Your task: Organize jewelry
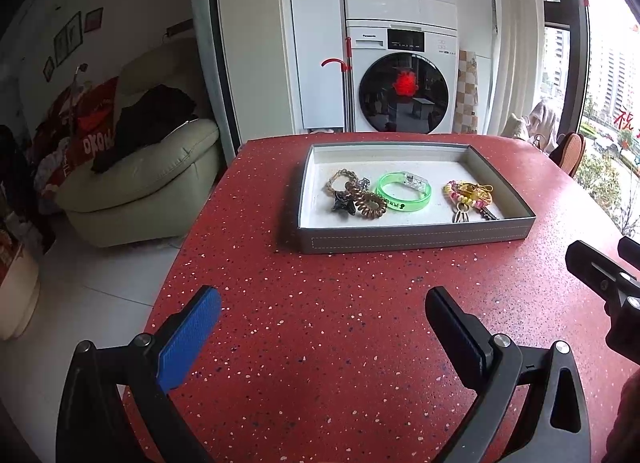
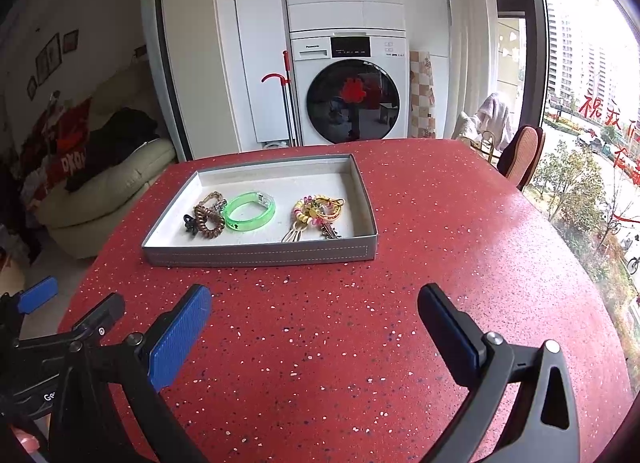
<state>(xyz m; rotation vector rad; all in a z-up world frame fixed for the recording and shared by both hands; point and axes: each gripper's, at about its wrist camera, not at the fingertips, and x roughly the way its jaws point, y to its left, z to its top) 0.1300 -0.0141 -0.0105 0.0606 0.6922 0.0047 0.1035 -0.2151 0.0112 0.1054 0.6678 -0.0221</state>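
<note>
A grey tray with a white floor sits on the red speckled table; it also shows in the right wrist view. Inside lie a green bangle, a brown spiral hair tie with a braided band and a black clip, and a pink-yellow beaded bunch with a key. My left gripper is open and empty, short of the tray. My right gripper is open and empty, short of the tray.
The red table ends at a curved left edge above the white floor. A cream sofa with clothes stands at left. Stacked washing machines stand behind. A window and a chair are at right.
</note>
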